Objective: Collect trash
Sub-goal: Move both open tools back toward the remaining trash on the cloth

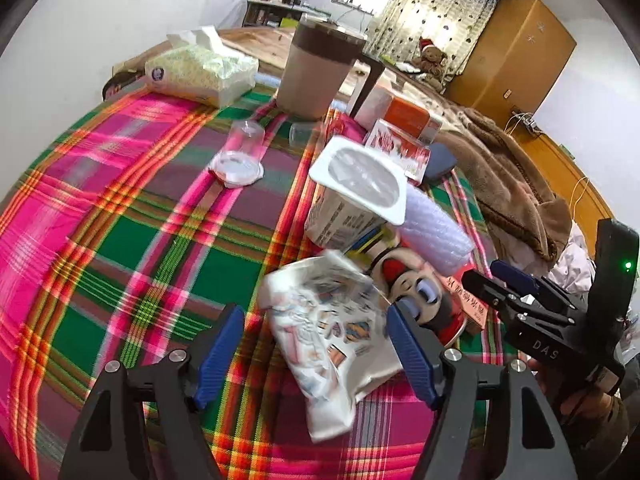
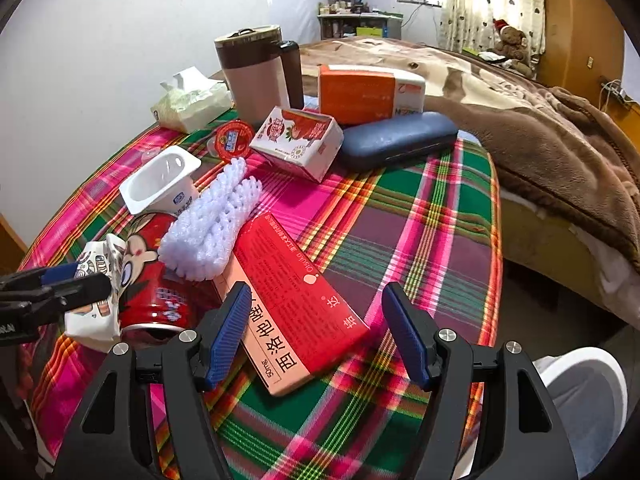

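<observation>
Left wrist view: the left gripper (image 1: 316, 344), at the bottom of the frame, has its two ribbed blue pads (image 1: 219, 356) spread wide, with a crumpled white printed wrapper (image 1: 328, 344) lying between them on the pink-and-green plaid cloth (image 1: 120, 216); the pads do not press it. Just right of the wrapper lies one red cartoon-printed metal can (image 1: 420, 296) on its side. Above it, at frame centre, stands one white rectangular plastic yogurt cup (image 1: 356, 196), empty, beside one roll of white foam netting (image 1: 434, 236). One clear plastic cup (image 1: 242, 150) lies on its side in the upper middle. Behind it are one soft tissue pack (image 1: 200, 72) and one tall brown-and-beige lidded container (image 1: 316, 68). The right gripper (image 1: 492, 276) enters from the right edge.

Right wrist view: the right gripper (image 2: 316, 336), at the bottom, has its fingers wide apart over the near end of one flat red cardboard box (image 2: 296, 300), not clamping it. The can, the netting and the yogurt cup sit at left. Further up are one round red foil lid (image 2: 234, 140), one red-and-white carton (image 2: 298, 142), one orange-and-white box (image 2: 368, 92) and one dark blue smooth hard case (image 2: 396, 140).
</observation>
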Motion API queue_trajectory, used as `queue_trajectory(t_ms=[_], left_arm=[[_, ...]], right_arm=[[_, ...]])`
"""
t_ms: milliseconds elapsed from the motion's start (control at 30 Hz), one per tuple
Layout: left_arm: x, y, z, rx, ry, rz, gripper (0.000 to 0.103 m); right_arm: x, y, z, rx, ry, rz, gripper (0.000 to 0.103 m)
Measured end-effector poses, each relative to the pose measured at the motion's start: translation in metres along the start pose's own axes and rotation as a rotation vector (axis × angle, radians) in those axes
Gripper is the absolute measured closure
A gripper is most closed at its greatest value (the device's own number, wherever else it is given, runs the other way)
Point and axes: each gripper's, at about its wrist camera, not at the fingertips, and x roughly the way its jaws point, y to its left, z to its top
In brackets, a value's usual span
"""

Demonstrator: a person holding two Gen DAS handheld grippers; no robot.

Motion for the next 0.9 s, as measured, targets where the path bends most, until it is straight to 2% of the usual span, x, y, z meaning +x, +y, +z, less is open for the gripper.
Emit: queue_trajectory(t_ms=[133,300,433,500,533,667,900], left_arm=[[0.009,0.000,-0.007,-0.025,0.033,-0.013,0.030],[0.005,-0.003,-0.014,-0.006,0.025,-0.001,0.030],[0.004,-0.008,-0.020,0.067,0.035,0.033,0.031],[0.002,-0.009,-0.024,0.114,0.041,0.061,0.042],[0.001,-0.009,-0.024,0.127,0.043,0.072,0.043],[-0.001,-0.001,-0.021,0.110,0.049,0.062,0.044],[0.004,0.002,-0.014,0.065,0.032,0.063,0.044]], right_arm=[[0.006,-0.001,-0.001,0.008,0.012,0.023,0.034],[0.009,0.001,-0.002,-0.001,0.021,0.070,0.034],[0.009,0.011,-0.004,-0.079,0.038,0.085,0.024],[0.011,0.017,-0.006,-0.126,0.051,0.074,0.024],[0.013,0.021,-0.006,-0.150,0.064,0.062,0.024],[0.017,0.021,-0.006,-0.149,0.070,0.052,0.024],[0.024,0.029,-0.005,-0.168,0.070,-0.022,0.024]])
